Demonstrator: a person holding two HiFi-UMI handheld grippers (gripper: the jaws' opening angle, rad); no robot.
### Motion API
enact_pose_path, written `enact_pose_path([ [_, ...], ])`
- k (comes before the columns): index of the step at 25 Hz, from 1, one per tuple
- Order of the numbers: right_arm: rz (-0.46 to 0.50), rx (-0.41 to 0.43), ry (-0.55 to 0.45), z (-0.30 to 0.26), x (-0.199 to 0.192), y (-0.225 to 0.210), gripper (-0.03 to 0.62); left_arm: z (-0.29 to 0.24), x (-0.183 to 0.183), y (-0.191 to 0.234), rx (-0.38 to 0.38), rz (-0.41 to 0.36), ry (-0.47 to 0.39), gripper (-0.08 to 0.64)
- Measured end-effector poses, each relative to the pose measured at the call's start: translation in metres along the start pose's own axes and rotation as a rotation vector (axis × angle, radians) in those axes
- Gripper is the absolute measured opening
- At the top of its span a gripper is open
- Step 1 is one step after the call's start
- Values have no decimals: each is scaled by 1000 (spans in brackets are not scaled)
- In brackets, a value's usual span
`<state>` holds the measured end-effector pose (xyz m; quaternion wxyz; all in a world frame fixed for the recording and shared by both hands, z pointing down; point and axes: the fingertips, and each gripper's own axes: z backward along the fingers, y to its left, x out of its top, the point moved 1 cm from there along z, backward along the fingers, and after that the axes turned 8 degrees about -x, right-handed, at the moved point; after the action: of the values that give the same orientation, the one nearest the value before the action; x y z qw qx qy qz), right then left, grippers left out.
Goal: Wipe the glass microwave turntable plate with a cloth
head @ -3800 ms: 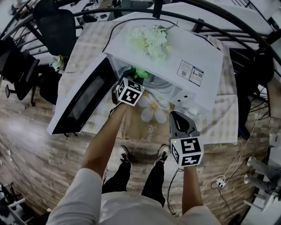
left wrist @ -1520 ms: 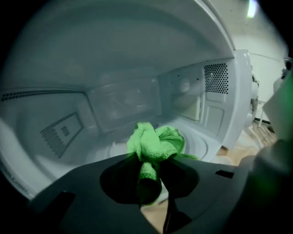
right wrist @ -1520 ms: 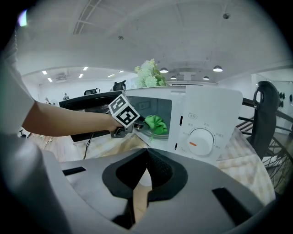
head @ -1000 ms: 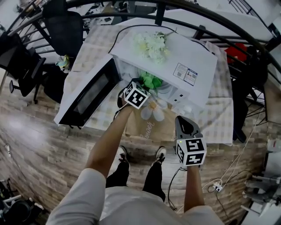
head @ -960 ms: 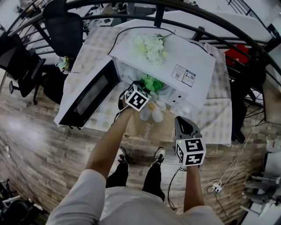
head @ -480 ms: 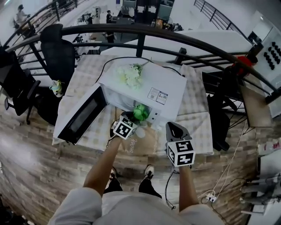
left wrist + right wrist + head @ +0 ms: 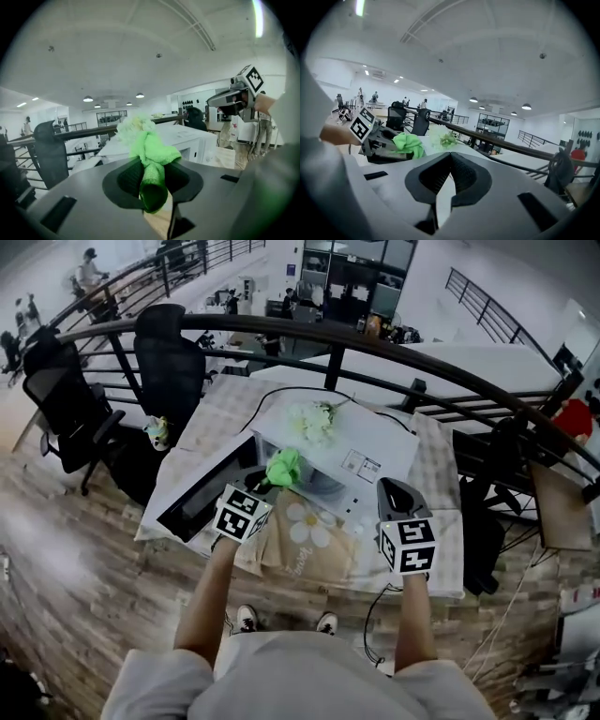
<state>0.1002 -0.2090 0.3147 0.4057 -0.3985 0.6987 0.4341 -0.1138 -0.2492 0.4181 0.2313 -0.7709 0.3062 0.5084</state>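
Our left claw [image 7: 152, 190] pinches the green cloth [image 7: 151, 149], held up outside the open microwave [image 7: 370, 439]. Our right claw [image 7: 449, 165] is pressed together, empty. We think the glass plate sits inside, barely showing. Next we should reach in and rub.

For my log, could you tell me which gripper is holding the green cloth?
The left gripper: its jaws clamp the green cloth, while the right gripper is shut on nothing.
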Motion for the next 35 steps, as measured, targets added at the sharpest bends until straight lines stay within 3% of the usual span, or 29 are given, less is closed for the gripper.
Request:
enact_pose_path([
  [8, 89, 32, -135, -7, 56, 15, 13, 77, 93, 22, 155, -111, -196, 123],
  [14, 127, 57, -177, -2, 74, 22, 12, 97, 127, 11, 191, -162, -262, 123],
  [22, 137, 58, -181, -2, 73, 18, 12, 95, 137, -5, 182, -212, -263, 124],
  [35, 149, 70, -172, -3, 67, 16, 12, 90, 127, -10, 178, -200, -241, 123],
])
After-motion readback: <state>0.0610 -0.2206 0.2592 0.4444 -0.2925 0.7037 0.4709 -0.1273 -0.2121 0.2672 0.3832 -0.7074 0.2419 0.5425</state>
